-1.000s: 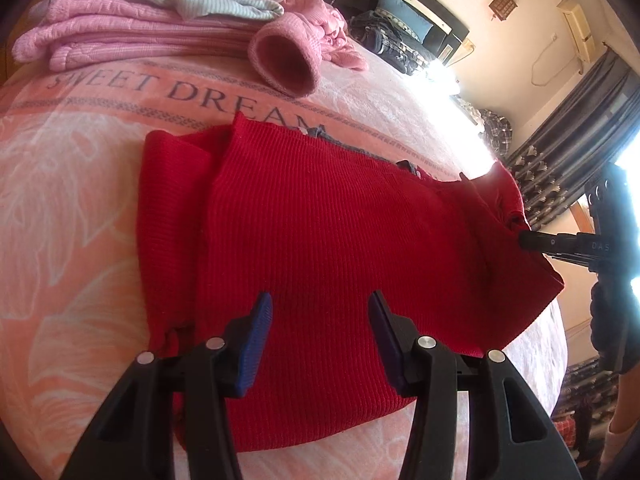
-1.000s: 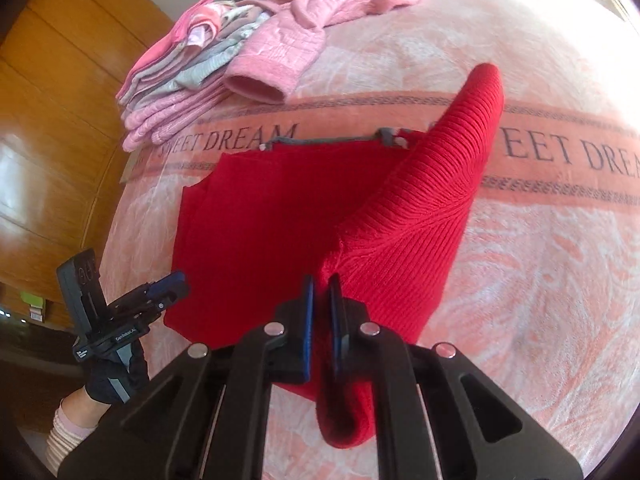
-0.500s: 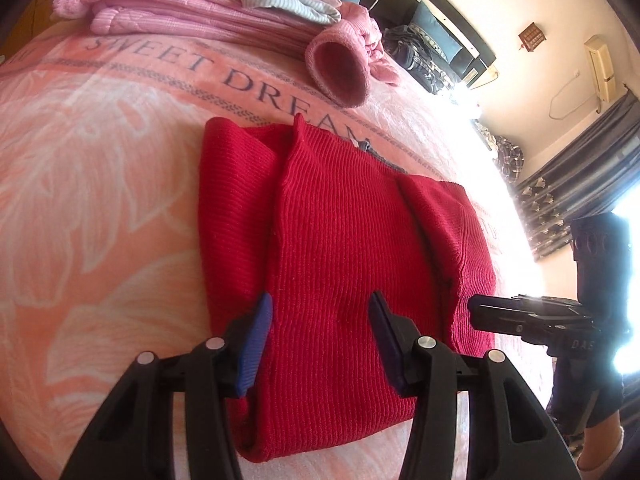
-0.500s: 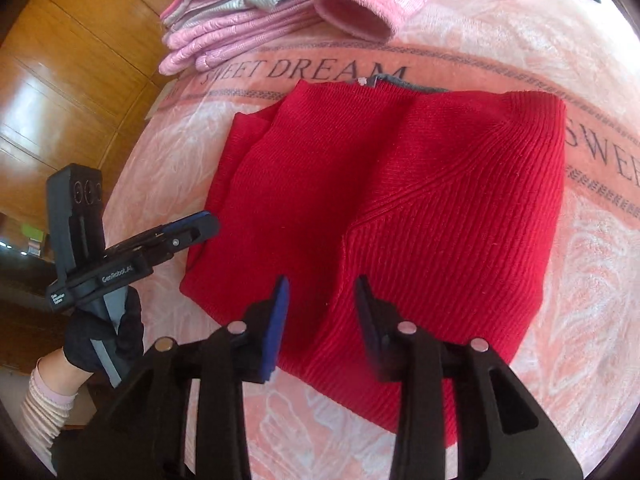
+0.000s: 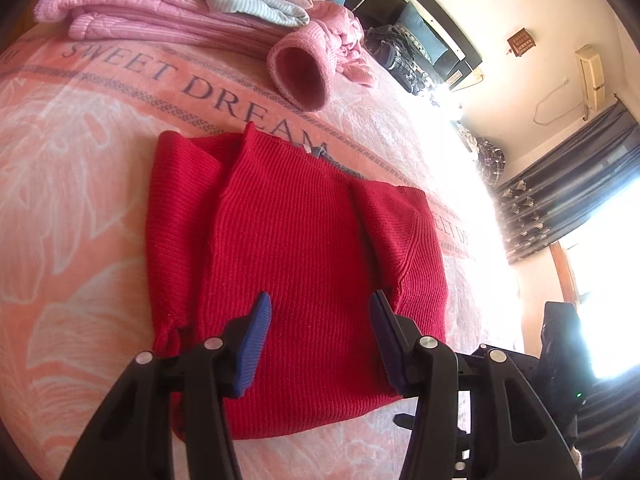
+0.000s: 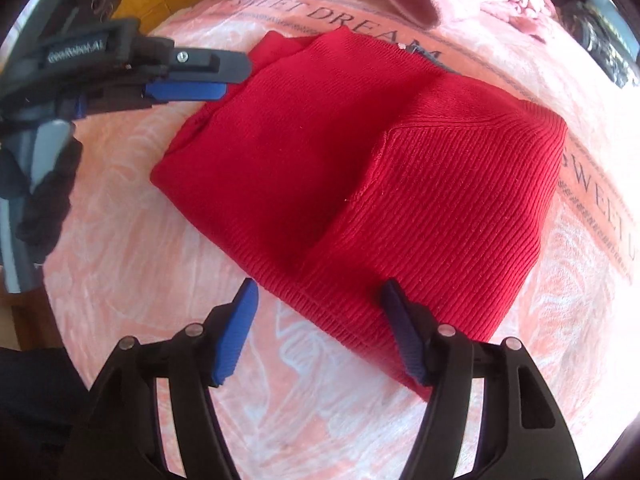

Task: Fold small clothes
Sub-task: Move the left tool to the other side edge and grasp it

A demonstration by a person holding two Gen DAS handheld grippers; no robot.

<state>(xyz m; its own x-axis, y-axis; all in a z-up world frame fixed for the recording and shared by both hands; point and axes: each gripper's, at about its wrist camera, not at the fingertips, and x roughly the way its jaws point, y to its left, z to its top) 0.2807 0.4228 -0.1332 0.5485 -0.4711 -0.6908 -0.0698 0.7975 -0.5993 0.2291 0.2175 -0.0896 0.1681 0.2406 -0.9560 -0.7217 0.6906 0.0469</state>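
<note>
**Red sweater flat on bedspread, both grippers released**

On the pink bedspread printed with "SWEET DREAM", I see the red sweater lying flat with both side portions turned in over the body. My left gripper sits over the sweater's near hem, its blue pads spread wide and holding nothing. My right gripper is likewise released, jaws apart, at the sweater's lower edge; whether its right pad touches the knit, I cannot tell. From the right wrist view, the left gripper appears at upper left, its tips near the sweater's far corner, held by a gloved hand. Beyond the sweater, a stack of folded pink clothes rests beside a loose pink garment, its cuff opening facing the camera.
</note>
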